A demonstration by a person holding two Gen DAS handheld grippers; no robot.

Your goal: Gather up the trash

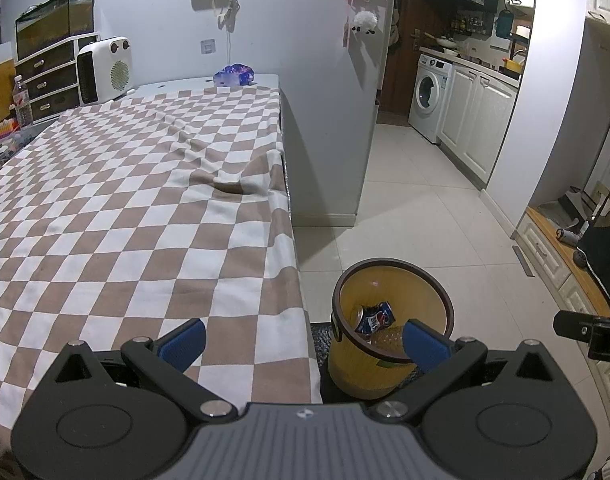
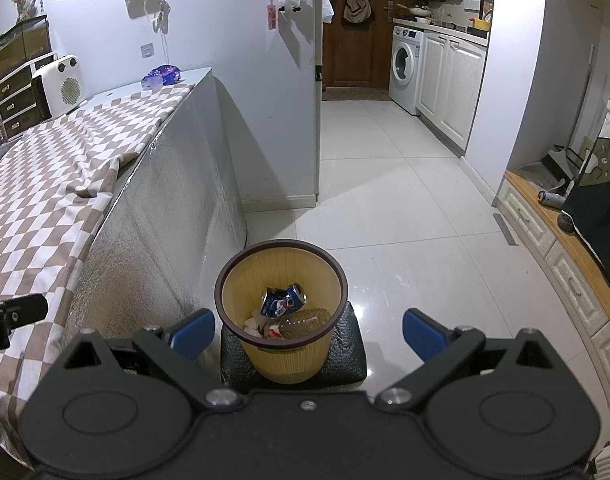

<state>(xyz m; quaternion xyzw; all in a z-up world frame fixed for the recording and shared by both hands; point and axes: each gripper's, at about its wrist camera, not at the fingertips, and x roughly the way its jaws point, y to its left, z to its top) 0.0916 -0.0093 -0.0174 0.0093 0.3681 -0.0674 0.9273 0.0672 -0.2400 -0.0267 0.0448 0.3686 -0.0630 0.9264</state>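
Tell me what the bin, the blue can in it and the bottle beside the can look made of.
Bin: probably plastic, matte yellow with fine vertical ribs and a dark brown rim. Blue can: thin metal, glossy print, visibly crushed. Bottle: clear plastic by its see-through, brownish look.

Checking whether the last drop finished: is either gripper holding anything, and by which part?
Nothing is held: the left gripper and right gripper are both open and empty.
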